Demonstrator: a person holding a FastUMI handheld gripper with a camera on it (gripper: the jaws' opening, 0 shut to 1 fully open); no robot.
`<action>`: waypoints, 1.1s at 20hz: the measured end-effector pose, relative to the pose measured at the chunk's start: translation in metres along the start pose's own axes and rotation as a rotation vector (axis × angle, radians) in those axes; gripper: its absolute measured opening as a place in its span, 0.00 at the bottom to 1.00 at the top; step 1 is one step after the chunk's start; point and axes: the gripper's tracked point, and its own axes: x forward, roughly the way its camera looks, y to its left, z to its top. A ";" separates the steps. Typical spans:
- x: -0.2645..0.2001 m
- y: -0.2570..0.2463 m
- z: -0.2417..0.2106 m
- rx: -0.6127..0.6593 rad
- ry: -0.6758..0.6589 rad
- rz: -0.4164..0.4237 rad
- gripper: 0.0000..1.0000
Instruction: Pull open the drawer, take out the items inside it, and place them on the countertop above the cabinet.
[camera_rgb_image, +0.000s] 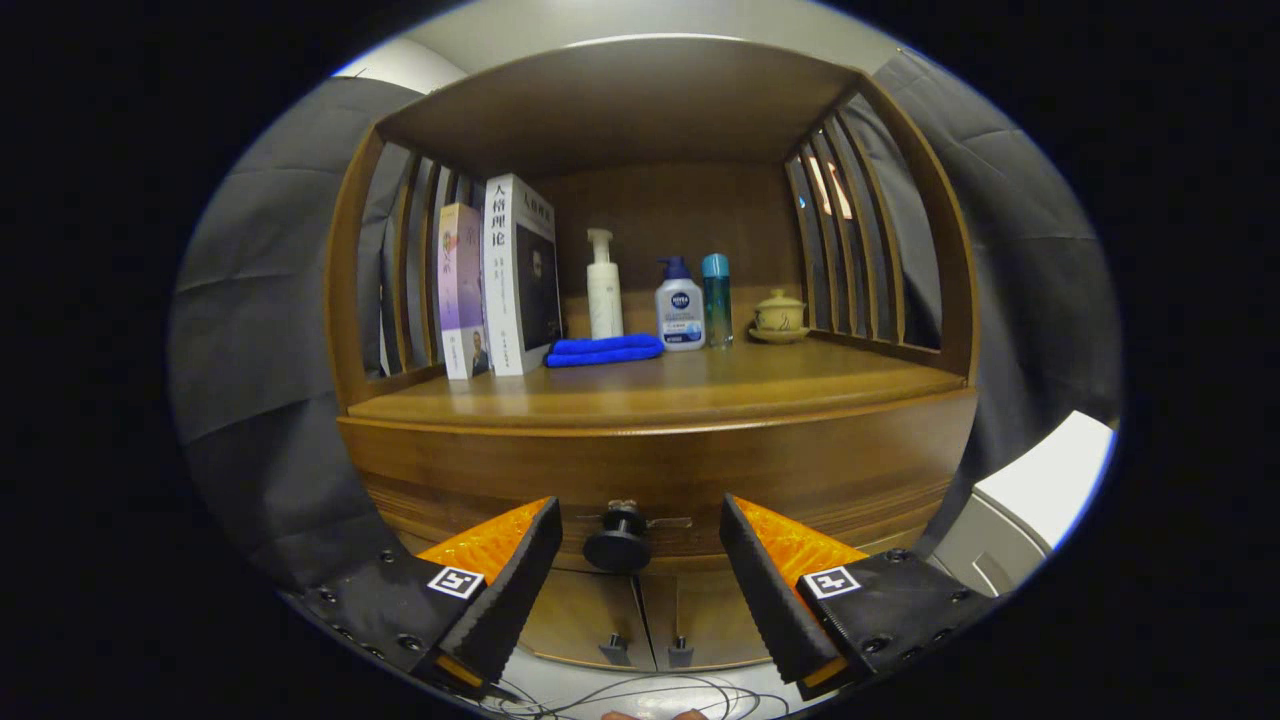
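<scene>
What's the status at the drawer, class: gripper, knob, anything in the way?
Gripper open, fingers either side of the drawer knob, not touching. Drawer shut. Nothing between fingers and knob.

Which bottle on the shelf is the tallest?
The white pump bottle, standing just behind the blue cloth. It rises above the squat blue-capped pump bottle and the slim teal bottle. The hand-held gripper is open around the drawer knob.
</scene>
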 end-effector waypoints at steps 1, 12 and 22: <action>0.007 0.001 -0.006 -0.001 0.011 0.003 1.00; 0.030 0.009 -0.024 -0.044 0.042 0.009 0.46; 0.009 0.008 -0.030 -0.054 0.062 0.012 0.29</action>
